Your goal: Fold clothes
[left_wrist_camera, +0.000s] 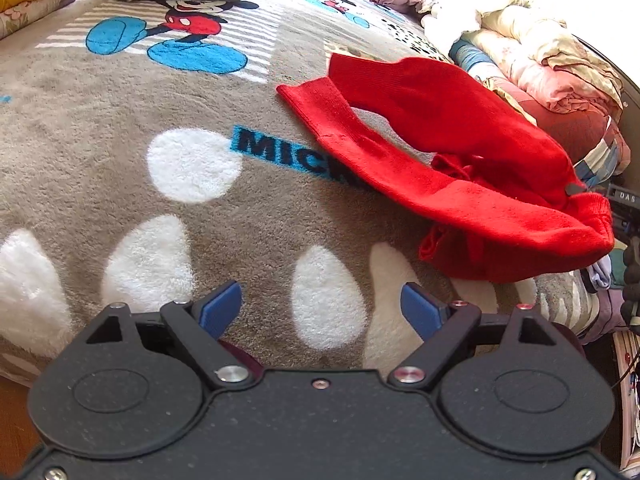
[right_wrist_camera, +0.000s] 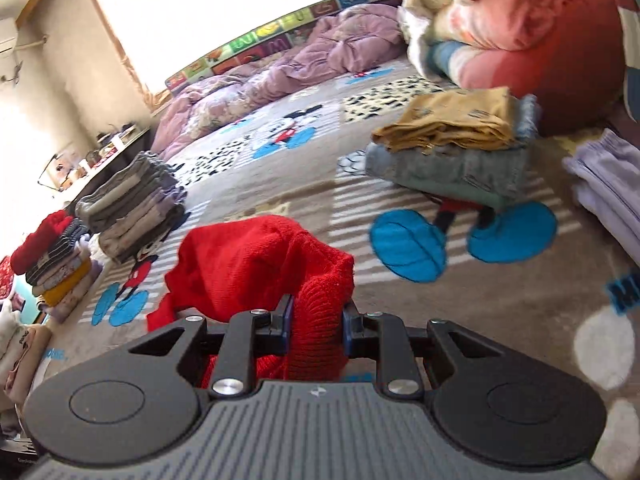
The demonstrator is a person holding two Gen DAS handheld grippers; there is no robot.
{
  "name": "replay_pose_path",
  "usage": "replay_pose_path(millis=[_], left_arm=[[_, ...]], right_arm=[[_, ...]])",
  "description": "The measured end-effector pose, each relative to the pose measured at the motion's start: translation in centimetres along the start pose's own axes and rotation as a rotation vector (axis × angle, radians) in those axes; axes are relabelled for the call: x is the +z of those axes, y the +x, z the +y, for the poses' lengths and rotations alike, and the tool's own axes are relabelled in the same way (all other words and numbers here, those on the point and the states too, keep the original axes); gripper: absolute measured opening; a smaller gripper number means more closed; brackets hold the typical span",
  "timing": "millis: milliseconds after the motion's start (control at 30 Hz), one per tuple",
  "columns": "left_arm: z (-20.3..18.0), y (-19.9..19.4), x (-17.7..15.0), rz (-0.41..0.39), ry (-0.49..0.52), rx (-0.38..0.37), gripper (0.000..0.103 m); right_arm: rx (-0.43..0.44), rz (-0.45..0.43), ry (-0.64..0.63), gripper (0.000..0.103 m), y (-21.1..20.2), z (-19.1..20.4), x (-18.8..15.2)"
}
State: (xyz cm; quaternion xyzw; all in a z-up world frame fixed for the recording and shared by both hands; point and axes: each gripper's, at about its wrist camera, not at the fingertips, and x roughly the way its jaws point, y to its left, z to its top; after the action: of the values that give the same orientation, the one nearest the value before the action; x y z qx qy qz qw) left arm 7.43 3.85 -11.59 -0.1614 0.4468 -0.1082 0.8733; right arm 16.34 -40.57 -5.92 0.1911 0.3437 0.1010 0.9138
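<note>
Your right gripper has its jaws clamped on a bunched, ribbed edge of the red sweater, lifting it off the blanket, likely to spread it. Your left gripper waits with jaws wide and empty, the sweater ahead and right. Its full shape is unclear; the folds hide it.

Strong daylight is admitted through the overexposed window; edges are bent by fisheye distortion, and the right wrist view appears motion-blurred.
</note>
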Motion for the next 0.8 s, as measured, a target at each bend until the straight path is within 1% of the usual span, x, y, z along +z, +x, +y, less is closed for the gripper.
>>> replay_pose_path(millis=[100, 167, 233, 267, 300, 333, 367, 400, 467, 500, 533, 567, 600, 667, 700, 733, 800], left_arm=[[-0.8, -0.5, 0.1, -0.023, 0.029, 0.033, 0.087], [-1.4, -0.9, 0.3, -0.040, 0.026, 0.027, 0.087], [-1.7, -1.1, 0.8, -0.039, -0.021, -0.034, 0.087], [-1.8, -0.9, 1.1, -0.027, -0.068, -0.097, 0.087], [-2.1, -0.6, 1.3, -0.011, -0.097, -0.147, 0.087], [-2.4, -0.3, 1.5, 0.005, -0.127, -0.195, 0.087], [-2.7, 0.3, 1.7, 0.028, -0.165, -0.235, 0.087], [-3.1, 0.9, 1.8, 0.050, -0.209, -0.279, 0.087], [-3.7, 2.1, 1.9, 0.088, -0.308, -0.356, 0.087], [-4.0, 2.7, 1.9, 0.107, -0.353, -0.369, 0.088], [-4.3, 3.4, 2.0, 0.127, -0.399, -0.381, 0.091], [-4.6, 4.0, 2.0, 0.145, -0.443, -0.390, 0.093], [-4.8, 4.8, 1.9, 0.153, -0.475, -0.370, 0.094], [-5.1, 6.3, 1.8, 0.170, -0.538, -0.332, 0.094], [-5.3, 7.1, 1.8, 0.179, -0.570, -0.312, 0.094], [-5.5, 7.9, 1.7, 0.183, -0.597, -0.294, 0.094], [-5.8, 8.6, 2.0, 0.119, -0.559, -0.277, 0.094]], right_arm=[[-0.064, 0.050, 0.006, 0.025, 0.0, -2.0, -1.6], [-0.102, 0.066, -0.004, 0.025, 0.0, -2.3, -2.1], [-0.143, 0.079, -0.013, 0.029, 0.1, -2.4, -2.4], [-0.163, 0.084, -0.018, 0.032, 0.1, -2.4, -2.5], [-0.175, 0.075, -0.035, 0.039, -0.1, -2.1, -2.4], [-0.186, 0.064, -0.053, 0.042, -0.3, -1.8, -2.2], [-0.185, 0.045, -0.074, 0.042, -0.7, -1.4, -1.8], [-0.183, 0.025, -0.095, 0.046, -1.2, -0.9, -1.4], [-0.167, -0.008, -0.143, 0.057, -1.4, 0.5, -0.1], [-0.149, -0.005, -0.171, 0.065, -1.0, 1.1, 0.6], [-0.131, -0.002, -0.198, 0.069, -0.7, 1.7, 1.3], [-0.113, 0.001, -0.226, 0.070, -0.3, 2.3, 2.0], [-0.095, 0.019, -0.259, 0.071, 0.7, 3.1, 2.5], [-0.045, 0.094, -0.330, 0.078, 3.2, 4.0, 3.5], [-0.030, 0.148, -0.351, 0.082, 5.1, 4.1, 3.7], [-0.015, 0.201, -0.371, 0.082, 7.0, 4.2, 3.9], [0.010, 0.294, -0.364, 0.082, 10.4, 3.6, 3.7]])
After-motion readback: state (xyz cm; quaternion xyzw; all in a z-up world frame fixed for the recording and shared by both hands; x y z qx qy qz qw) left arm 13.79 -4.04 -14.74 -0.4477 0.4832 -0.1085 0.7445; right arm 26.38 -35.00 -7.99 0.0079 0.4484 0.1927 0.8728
